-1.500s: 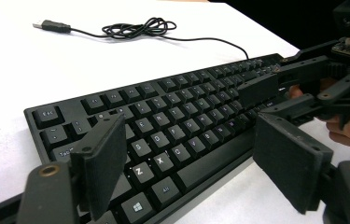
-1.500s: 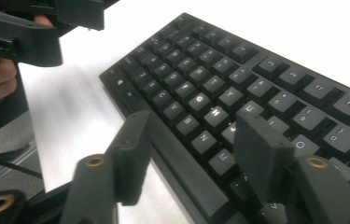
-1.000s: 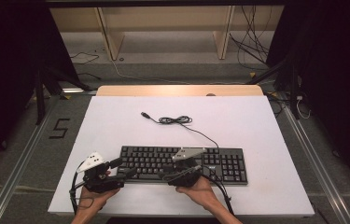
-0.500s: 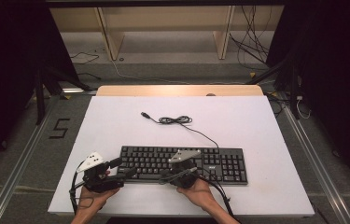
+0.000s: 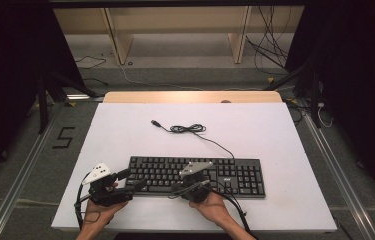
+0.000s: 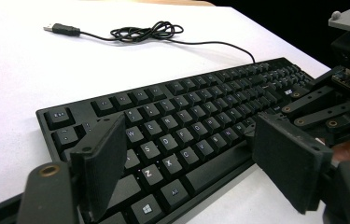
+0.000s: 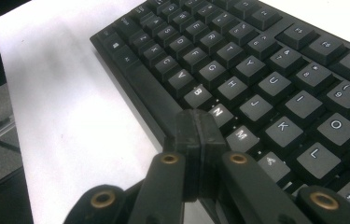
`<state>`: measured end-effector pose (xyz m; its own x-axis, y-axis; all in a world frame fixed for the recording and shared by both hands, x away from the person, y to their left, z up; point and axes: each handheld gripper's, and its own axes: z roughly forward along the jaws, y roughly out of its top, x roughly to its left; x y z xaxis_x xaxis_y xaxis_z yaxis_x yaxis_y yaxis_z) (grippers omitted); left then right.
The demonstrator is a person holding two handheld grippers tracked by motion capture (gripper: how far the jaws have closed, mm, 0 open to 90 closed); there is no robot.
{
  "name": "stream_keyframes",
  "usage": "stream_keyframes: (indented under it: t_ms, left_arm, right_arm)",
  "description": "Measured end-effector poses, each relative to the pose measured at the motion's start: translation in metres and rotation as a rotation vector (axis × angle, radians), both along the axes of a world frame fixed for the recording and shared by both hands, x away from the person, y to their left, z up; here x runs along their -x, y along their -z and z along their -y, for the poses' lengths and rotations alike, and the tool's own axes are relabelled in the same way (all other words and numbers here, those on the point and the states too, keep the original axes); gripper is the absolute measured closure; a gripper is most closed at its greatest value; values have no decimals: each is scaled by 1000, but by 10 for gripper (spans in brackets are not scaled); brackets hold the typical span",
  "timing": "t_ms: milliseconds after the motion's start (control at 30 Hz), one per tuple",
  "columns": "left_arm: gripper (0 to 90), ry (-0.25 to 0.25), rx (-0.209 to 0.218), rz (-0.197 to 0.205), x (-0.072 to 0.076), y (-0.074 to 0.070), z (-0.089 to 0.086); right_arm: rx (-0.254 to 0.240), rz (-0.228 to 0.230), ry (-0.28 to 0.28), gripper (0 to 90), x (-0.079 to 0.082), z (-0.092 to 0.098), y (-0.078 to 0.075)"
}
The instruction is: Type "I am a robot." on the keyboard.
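The flat black plastic keyboard [image 5: 195, 176] lies near your edge of the white table [image 5: 275, 135]. Your right gripper [image 7: 199, 122] is pressed together over the space bar, so tap straight down, softly. Keep your left gripper [image 6: 186, 156], spread apart, clear of the keys.

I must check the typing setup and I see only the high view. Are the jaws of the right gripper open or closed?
Observer: The right gripper is shut, pads pressed together with nothing between, its tip over the front edge of the keyboard.
Operator: Which key is nearest the tip?
Observer: The N key, just beyond the tip.
Operator: And the left gripper?
Observer: The left gripper is open, its jaws wide apart over the left end of the keyboard; the Z key shows between them.
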<state>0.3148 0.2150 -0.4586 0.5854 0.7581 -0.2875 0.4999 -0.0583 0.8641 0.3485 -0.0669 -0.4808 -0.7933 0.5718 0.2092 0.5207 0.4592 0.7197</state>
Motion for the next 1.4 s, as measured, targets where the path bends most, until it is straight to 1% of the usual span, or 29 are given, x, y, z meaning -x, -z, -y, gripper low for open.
stream_keyframes:
  t_ms: [100,133,233,333,433,533,633,667,733,900,1100,1167,1267,1300,1367,1400]
  left_arm:
    - [257,-1,1,0,0,0,0]
    - [257,-1,0,0,0,0,0]
    - [257,-2,0,0,-1,0,-1]
    - [257,-5,-1,2,-1,0,-1]
    - [257,-10,-1,2,-1,0,-3]
    - [258,-9,-2,0,-2,0,-3]
    - [258,-10,0,0,-2,1,-3]
    - [258,-10,-1,0,-2,1,-3]
    - [257,-10,-1,0,-2,1,-2]
    - [258,-13,-7,-1,-4,1,-3]
    - [271,-30,-8,-17,-9,3,-3]
    - [290,-43,-22,-27,-11,4,-3]
    - [322,-56,-29,-40,-16,6,-3]
    - [346,-62,-36,-46,-17,6,-4]
    - [391,-73,-37,-61,-19,7,-4]
    - [418,-82,-46,-73,-21,7,-4]
  right_arm:
    - [6,-1,-1,900,0,0,1]
    - [18,-1,2,900,0,-1,2]
    - [-6,4,2,900,1,-1,6]
    - [-6,13,5,900,2,-1,6]
    - [-9,1,8,900,1,-1,6]
    - [-6,-1,6,900,2,-1,5]
    - [-21,-15,13,894,2,0,4]
    - [-31,-20,10,875,2,1,4]
    - [-43,-13,6,854,3,1,2]
    - [-59,-8,10,794,3,4,-2]
    - [-79,-3,15,679,2,9,-7]
    - [-86,-8,15,646,1,10,-8]
    - [-89,-6,15,595,1,12,-10]
    - [-90,-4,17,581,1,13,-10]
    - [-93,-4,21,565,1,14,-11]
    - [-95,-5,23,545,1,15,-12]
